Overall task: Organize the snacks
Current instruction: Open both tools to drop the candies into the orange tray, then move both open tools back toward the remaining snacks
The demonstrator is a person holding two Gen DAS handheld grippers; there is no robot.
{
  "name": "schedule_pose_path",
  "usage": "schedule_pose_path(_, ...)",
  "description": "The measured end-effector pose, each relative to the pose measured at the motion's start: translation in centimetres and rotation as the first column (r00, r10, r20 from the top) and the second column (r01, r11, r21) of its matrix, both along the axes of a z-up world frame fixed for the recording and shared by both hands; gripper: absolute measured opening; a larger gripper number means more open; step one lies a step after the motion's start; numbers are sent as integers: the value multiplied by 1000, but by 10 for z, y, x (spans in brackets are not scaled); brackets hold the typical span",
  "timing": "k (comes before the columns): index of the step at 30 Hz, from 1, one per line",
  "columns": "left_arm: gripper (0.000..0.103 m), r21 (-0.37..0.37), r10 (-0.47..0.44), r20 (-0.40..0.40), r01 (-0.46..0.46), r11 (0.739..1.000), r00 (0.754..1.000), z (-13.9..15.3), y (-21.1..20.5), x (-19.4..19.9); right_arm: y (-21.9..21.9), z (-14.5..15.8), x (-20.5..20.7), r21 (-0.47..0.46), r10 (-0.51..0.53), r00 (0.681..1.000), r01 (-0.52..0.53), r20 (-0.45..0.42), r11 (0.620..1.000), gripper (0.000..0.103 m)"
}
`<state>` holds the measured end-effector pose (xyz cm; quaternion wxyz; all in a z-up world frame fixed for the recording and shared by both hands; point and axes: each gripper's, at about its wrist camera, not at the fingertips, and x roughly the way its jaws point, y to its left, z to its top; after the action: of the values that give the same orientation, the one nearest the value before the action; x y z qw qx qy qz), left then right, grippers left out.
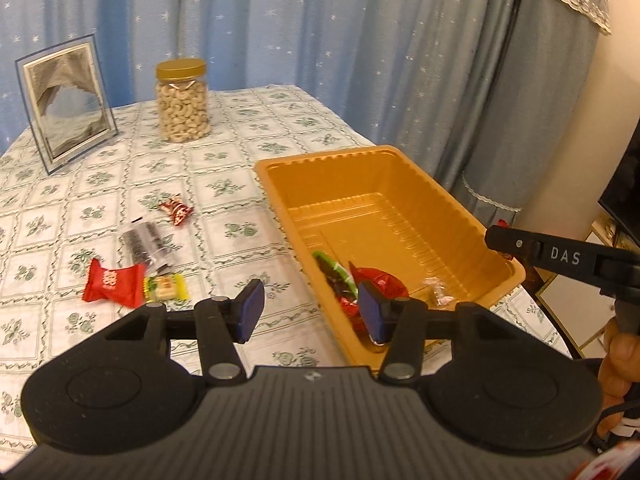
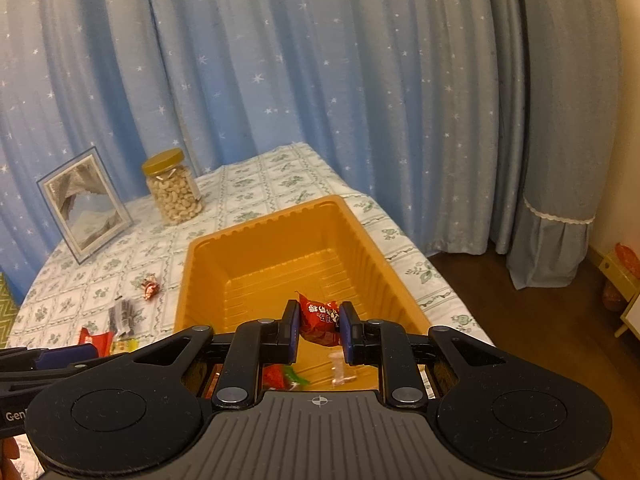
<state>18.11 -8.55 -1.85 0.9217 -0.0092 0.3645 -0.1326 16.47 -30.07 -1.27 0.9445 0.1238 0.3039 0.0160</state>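
The place was a home, most likely a living or dining room. A table (image 1: 248, 128) carried a floral checked tablecloth, with a jar of cashews (image 1: 182, 100) and a picture frame (image 1: 66, 102) toward 11 o'clock. Blue curtains with stars (image 2: 320, 80) hung behind, at 12 o'clock. A wooden floor (image 2: 520, 320) showed at 3 o'clock.

My table (image 1: 224, 152), floral cloth. Jar of cashews (image 1: 182, 101) at eleven o'clock, picture frame (image 1: 66, 104) at ten. Loose snacks (image 1: 136, 264) at nine, orange tray (image 1: 384, 152) at two.
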Motion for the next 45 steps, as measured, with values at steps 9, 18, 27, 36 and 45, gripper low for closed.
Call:
schedule_pose_path(9, 50, -2, 20, 13, -20, 1000, 1000, 3, 7, -4, 2, -2, 5, 87, 40, 999, -40, 0, 995, 53)
schedule_pose_path(18, 62, -17, 60, 12, -60, 998, 998, 5, 23, -16, 3, -4, -7, 59, 31, 999, -30, -21, 998, 66)
schedule_pose_path(27, 70, -6, 105, 24, -105, 994, 994, 13, 41, -33, 18, 0, -21, 25, 58, 998, -57, -37, 998, 66)
schedule_pose_path(36, 76, -9, 145, 42, -145, 989, 988, 22, 57, -48, 39, 8, -28, -8, 104, 993, -105, -48, 994, 66)
schedule_pose_path(45, 82, -11, 171, 47, -170, 985, 984, 23, 72, -58, 57, 9, -32, -27, 144, 988, -145, -56, 989, 66)
